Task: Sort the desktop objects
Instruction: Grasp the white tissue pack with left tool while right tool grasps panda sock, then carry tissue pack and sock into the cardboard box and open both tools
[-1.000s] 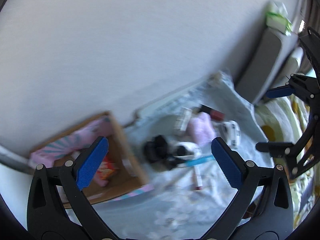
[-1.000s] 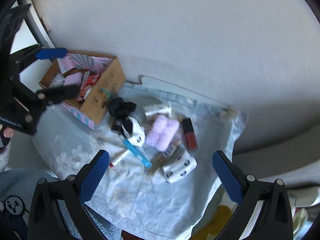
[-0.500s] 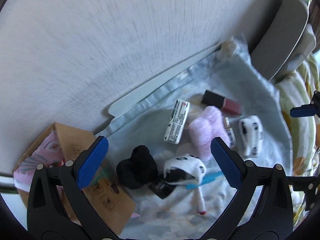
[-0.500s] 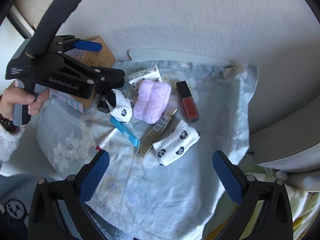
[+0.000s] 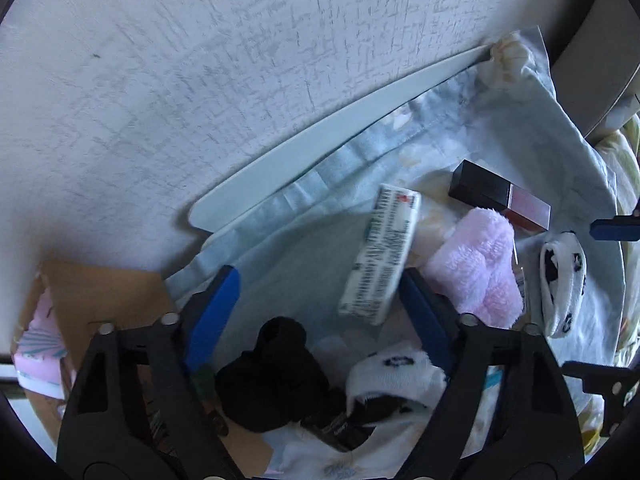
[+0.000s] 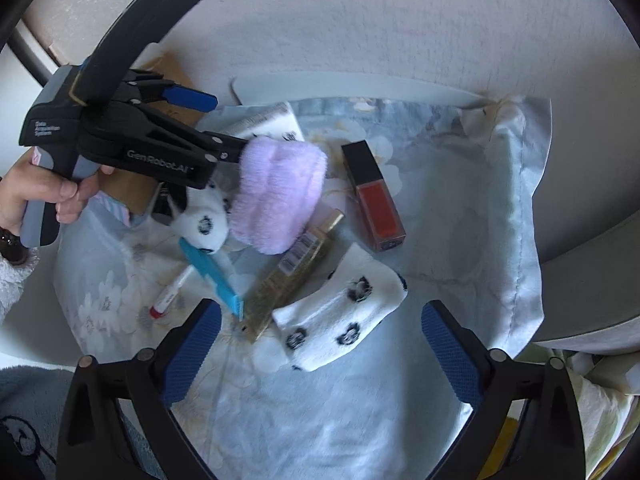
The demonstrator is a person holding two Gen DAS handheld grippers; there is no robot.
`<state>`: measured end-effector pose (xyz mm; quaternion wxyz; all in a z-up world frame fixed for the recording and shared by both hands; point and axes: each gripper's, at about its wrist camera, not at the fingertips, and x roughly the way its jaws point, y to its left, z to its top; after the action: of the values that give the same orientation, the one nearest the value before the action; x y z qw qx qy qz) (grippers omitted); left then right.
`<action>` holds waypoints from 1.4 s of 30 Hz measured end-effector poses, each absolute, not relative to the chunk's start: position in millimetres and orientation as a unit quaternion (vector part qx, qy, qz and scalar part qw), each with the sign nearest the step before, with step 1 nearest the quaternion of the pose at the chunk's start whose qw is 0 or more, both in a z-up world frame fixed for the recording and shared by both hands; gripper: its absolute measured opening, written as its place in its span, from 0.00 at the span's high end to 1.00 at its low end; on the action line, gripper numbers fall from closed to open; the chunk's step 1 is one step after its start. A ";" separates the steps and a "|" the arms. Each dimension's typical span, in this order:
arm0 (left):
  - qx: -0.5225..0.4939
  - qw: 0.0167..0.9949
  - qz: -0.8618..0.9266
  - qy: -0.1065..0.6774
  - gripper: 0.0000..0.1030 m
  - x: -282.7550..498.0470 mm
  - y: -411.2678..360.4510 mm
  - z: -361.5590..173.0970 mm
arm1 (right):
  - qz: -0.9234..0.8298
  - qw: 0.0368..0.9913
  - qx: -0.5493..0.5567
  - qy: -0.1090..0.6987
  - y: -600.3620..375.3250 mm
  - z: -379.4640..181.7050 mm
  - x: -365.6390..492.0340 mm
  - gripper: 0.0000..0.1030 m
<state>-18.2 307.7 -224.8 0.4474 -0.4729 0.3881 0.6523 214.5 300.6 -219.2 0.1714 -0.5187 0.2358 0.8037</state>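
Left gripper (image 5: 316,304) closes over the pile on the blue cloth (image 6: 460,200); right gripper (image 6: 320,336) hangs open above a panda sock (image 6: 340,320).

The left jaws are closing but not clamped: the white tube (image 5: 380,256) with a barcode lies between the pads, just touching the right one, and its long axis runs almost along the gripper's line, so I judge a turn of the wrist may be needed to take it across. The black sock (image 5: 272,376) lies lower, between the jaws near their base. The cardboard box (image 5: 100,300) is at the left, near this hand. The right gripper holds nothing; the sock lies slanted between its pads. On the left gripper's body I read "GenRobot.AI" and "Data Acquisition System". The tube's print is too blurred.
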 end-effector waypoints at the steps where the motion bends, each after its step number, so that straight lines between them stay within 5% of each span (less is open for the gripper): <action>1: -0.474 0.450 0.650 0.388 0.39 -17.1 309.1 -226.2 | 0.803 0.172 -0.517 0.240 303.2 -221.9 214.2 0.07; 5: -0.478 0.462 0.637 0.390 0.53 -8.9 313.5 -231.5 | 0.799 0.166 -0.520 0.252 307.5 -230.4 212.5 0.26; 16: -0.479 0.470 0.637 0.380 0.60 -4.4 309.9 -226.8 | 0.791 0.186 -0.531 0.242 309.1 -236.4 213.0 0.66; 42: -0.417 0.506 0.669 0.349 0.61 16.6 284.0 -92.8 | 0.777 0.252 -0.535 0.217 288.7 -140.9 210.8 0.68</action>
<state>16.6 284.0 -92.8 0.5058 -0.4172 0.3494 0.6694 210.8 288.7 -140.9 0.2516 -0.5354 0.2166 0.7766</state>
